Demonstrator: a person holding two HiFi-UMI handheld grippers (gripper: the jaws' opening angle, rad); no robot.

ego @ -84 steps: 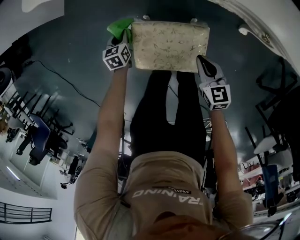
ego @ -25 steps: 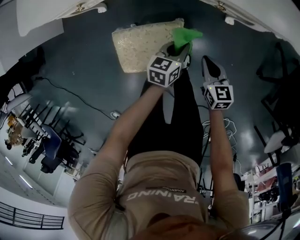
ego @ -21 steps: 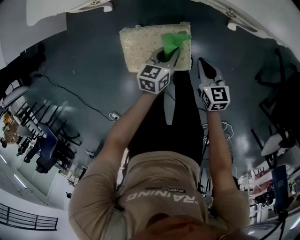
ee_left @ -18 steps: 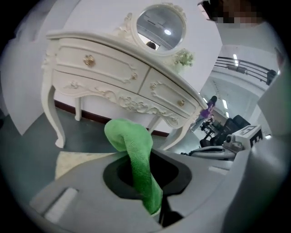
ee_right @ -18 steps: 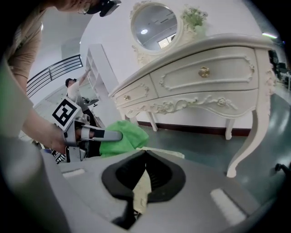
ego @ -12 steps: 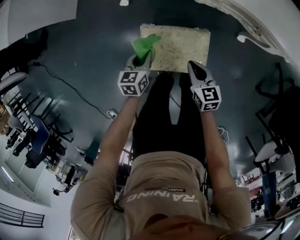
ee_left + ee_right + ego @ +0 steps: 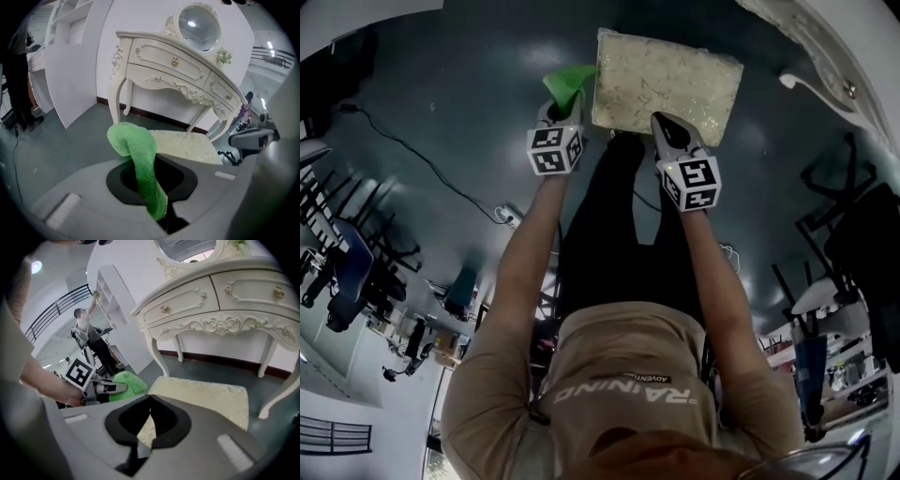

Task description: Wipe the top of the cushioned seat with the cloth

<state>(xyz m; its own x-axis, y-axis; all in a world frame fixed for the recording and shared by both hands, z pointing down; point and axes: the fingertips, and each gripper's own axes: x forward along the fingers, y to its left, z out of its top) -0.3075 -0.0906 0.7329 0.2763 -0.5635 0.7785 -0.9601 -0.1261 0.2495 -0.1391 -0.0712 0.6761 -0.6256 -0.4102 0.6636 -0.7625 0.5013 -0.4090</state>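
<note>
1. Left gripper: the jaws are clamped on the green cloth. One end of the cloth drops into the slot between the jaws and is hidden there. The free end folds over above the jaw tips.

2. Cloth position: in the head view the cloth sits just beside the left edge of the cushioned seat, over the dark floor. No view shows whether cloth and seat edge touch.

3. Right gripper: the jaws are pressed together with nothing between them. The tips point at the near edge of the seat. Contact with the seat cannot be confirmed.

4. Cushioned seat: the pale patterned top is visible in all three views.
   - The seat legs are not visible in the head view.
   - In each gripper view, that gripper's grey body covers the near part of the seat.
   - In the right gripper view, a leg of the dressing table crosses the far right corner.

5. Surroundings: the mirror stands on the dressing table; the right gripper view cuts off its top. A person stands far back at the left, too small to show detail.
</note>
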